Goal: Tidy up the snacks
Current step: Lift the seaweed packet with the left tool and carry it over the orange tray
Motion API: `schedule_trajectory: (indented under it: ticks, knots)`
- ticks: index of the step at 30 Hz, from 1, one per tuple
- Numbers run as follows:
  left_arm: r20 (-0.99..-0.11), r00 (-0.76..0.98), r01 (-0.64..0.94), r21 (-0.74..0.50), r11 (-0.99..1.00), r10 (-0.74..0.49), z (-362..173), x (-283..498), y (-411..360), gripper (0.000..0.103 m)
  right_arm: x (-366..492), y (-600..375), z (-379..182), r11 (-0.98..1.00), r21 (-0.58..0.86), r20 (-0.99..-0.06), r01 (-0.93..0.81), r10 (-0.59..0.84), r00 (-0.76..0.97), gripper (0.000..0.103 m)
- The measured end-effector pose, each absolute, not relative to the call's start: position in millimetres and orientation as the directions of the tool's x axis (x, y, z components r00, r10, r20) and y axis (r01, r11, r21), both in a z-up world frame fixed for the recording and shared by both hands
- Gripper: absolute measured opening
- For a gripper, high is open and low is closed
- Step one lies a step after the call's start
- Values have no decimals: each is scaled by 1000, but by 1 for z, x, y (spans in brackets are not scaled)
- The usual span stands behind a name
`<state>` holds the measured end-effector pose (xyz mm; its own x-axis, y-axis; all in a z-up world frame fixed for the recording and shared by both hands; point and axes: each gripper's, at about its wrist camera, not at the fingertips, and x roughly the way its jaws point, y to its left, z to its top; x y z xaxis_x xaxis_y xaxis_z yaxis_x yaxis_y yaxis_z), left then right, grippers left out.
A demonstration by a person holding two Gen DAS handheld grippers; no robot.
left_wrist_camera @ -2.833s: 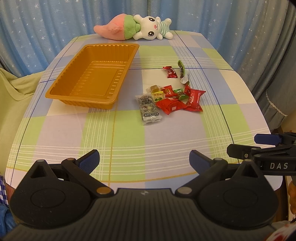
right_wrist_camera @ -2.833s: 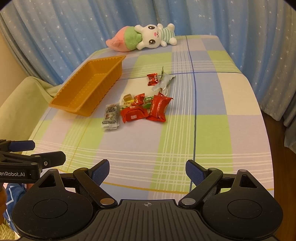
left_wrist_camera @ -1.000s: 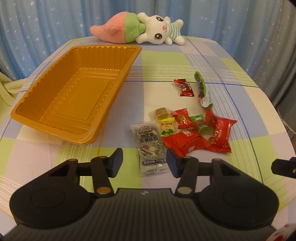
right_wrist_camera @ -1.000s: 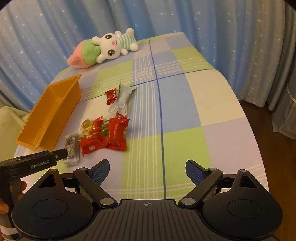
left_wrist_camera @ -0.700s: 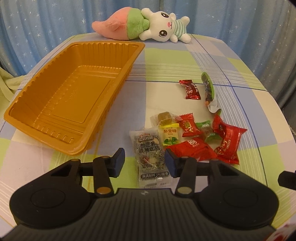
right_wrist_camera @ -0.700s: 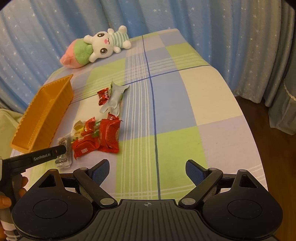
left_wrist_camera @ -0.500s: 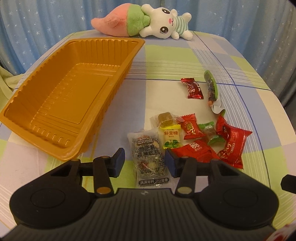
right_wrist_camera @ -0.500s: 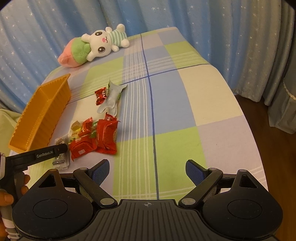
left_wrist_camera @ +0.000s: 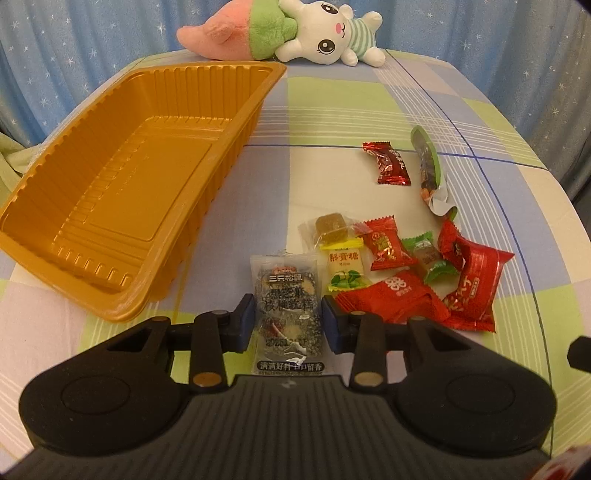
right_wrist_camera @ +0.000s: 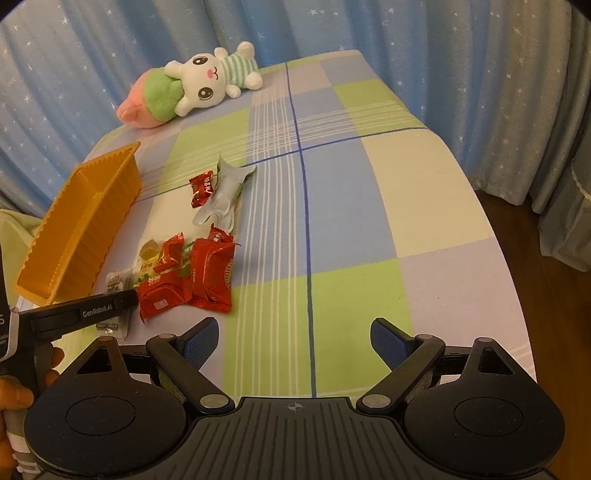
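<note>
My left claw (left_wrist_camera: 288,321) is down on the surface (left_wrist_camera: 332,110), jaws closing, and the sesame bar (left_wrist_camera: 289,310) lies flat right between them. The blue pads (left_wrist_camera: 245,317) sit just at its edges; I can't tell if they are pressing on it. The tray (left_wrist_camera: 122,192) sits to the left of the bar, near it. Beside the bar on the right is the heap: a yellow candy (left_wrist_camera: 345,264), red packs (left_wrist_camera: 397,299) overlapping, a green sweet (left_wrist_camera: 428,254). Farther back lie a red candy (left_wrist_camera: 388,164) and a green packet (left_wrist_camera: 428,162), side by side. The plush (left_wrist_camera: 295,33) lies at the far edge. My right claw (right_wrist_camera: 293,341) hangs wide open over bare cloth, nothing between its jaws.
</note>
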<state>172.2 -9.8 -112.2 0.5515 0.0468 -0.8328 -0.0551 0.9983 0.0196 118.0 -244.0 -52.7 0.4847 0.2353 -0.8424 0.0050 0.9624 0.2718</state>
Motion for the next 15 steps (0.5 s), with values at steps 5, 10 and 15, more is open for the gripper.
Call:
schedule_trajectory:
  ticks: [5, 10, 15]
  knots:
    - [-825, 563, -51, 22, 998, 47, -107, 156, -4, 35, 122, -241, -52, 960, 279, -835, -22, 254, 489, 89]
    - [-826, 560, -63, 32, 997, 62, -103, 134, 8, 35, 126, -231, -50, 952, 297, -816, -80, 296, 496, 89]
    - [-821, 563, -81, 58, 995, 94, -98, 108, 22, 35, 130, -212, -46, 930, 324, -778, -174, 367, 510, 89]
